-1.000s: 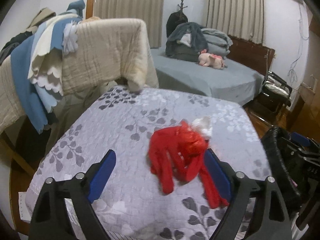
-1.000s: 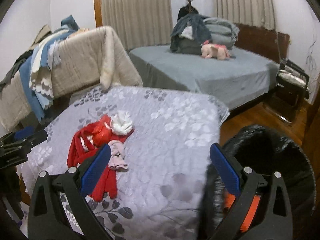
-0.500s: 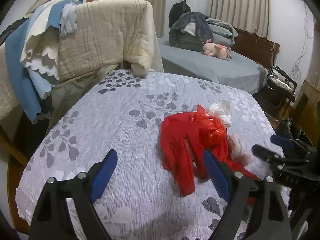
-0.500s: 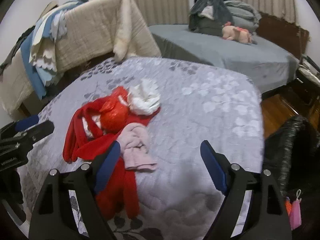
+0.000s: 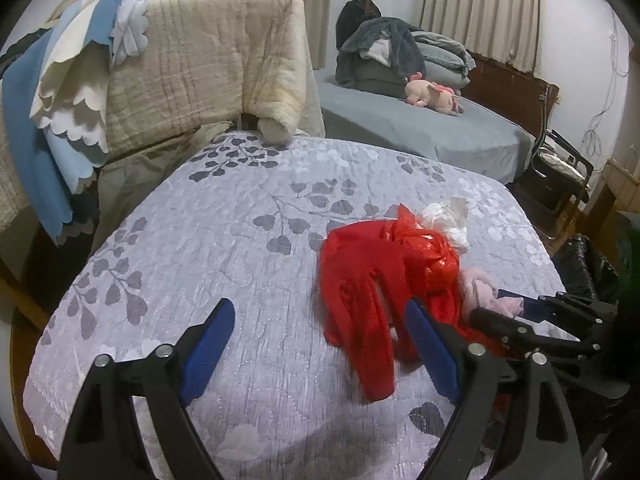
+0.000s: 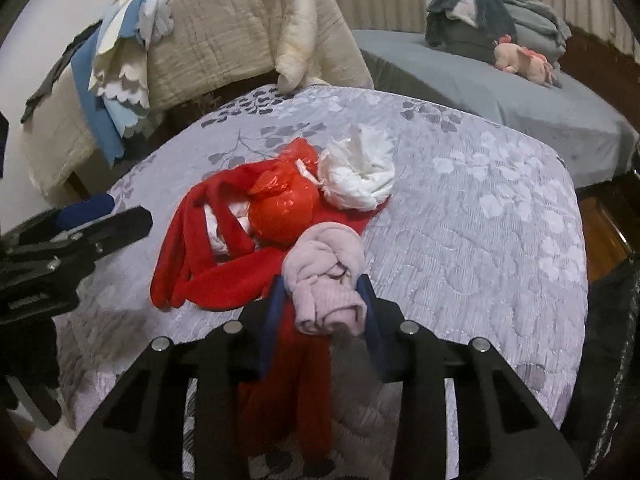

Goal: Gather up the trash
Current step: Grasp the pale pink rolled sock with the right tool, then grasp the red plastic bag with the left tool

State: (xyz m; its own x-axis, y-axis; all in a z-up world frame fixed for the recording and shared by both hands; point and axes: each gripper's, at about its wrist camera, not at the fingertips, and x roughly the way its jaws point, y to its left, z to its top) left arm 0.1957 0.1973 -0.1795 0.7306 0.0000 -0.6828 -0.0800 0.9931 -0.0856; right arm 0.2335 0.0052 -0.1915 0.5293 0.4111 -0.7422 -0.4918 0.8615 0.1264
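Your pink balled-up sock [image 6: 326,280] sits near the bed's [image 6: 500,240] front edge, on top of the red garment [image 6: 224,276], and your right gripper [image 6: 325,308] has just been closing and now pinches it between the blue pads. I'd worry the red fabric under it gets caught and drags along, pulling the red plastic bag [image 6: 284,210] and white wad [image 6: 358,178] off. Your left gripper [image 5: 316,354] hangs wide apart, holding nothing, near the red garment.

Red garment [image 6: 224,276], pink cloth [image 6: 326,280], leaf-patterned grey bedspread [image 6: 480,240]
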